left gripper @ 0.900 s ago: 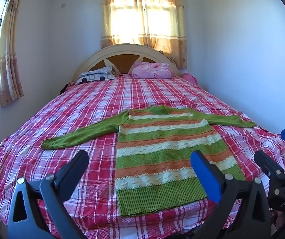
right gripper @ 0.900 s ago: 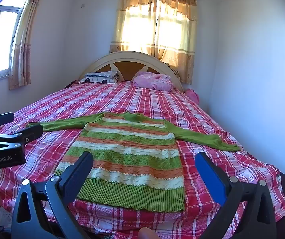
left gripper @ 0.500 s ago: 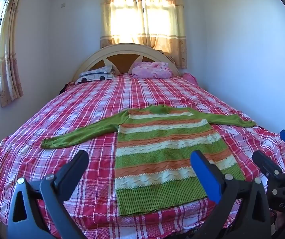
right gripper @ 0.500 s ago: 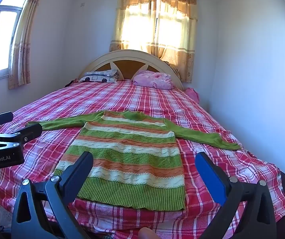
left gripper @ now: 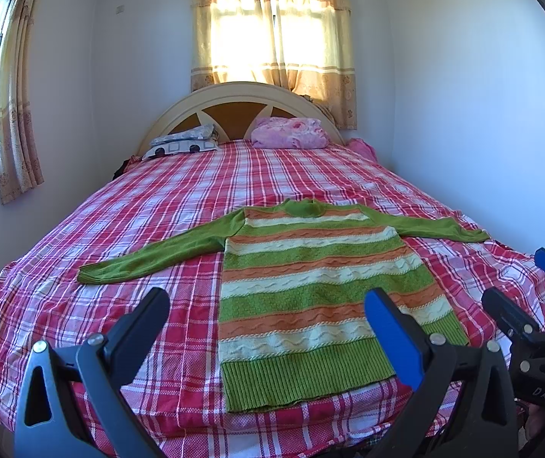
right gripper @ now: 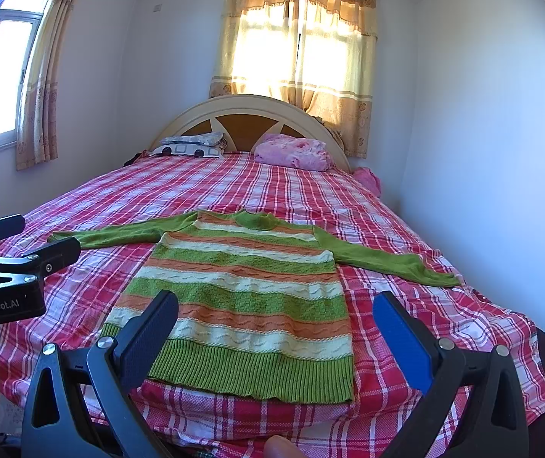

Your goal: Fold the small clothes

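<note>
The striped sweater [left gripper: 310, 290] lies flat on the bed [left gripper: 158, 198], sleeves spread, just ahead of both empty, fully open jaws. Soft, light knit, likely to sag and stretch; a sleeve cuff or hem corner suits pinching. Against the earlier frames, nothing has noticeably moved

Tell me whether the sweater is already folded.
No: the sweater lies flat on the bed with both sleeves spread out to the sides.
</note>
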`<state>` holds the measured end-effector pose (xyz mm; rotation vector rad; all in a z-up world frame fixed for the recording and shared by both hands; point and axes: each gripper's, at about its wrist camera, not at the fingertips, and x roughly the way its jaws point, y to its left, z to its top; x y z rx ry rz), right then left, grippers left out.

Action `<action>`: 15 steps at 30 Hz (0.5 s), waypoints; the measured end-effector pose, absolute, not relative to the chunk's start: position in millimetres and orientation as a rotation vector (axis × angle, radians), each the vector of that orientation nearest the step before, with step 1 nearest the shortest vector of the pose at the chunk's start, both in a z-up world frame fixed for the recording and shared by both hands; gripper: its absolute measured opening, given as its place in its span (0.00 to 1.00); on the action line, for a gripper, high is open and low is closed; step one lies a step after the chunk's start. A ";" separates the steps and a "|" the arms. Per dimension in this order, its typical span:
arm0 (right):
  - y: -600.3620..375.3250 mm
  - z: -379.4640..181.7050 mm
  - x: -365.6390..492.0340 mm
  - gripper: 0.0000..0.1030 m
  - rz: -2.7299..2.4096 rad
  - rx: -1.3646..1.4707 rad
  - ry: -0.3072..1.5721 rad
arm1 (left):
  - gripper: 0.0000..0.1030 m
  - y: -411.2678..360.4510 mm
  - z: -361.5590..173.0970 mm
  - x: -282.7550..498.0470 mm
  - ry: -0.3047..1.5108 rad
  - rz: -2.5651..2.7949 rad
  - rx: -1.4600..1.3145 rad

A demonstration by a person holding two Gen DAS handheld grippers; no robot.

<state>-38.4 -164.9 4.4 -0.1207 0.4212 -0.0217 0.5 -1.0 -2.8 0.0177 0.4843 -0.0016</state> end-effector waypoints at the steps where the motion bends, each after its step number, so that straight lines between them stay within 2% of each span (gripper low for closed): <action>1: -164.6 4.4 -38.4 0.99 -0.023 -0.122 0.421 | 1.00 -1.2 -3.0 0.4 0.485 -0.001 0.018; 15: -164.7 3.6 -38.3 0.99 -0.028 -0.126 0.428 | 1.00 -2.8 -5.5 0.4 0.488 -0.002 0.016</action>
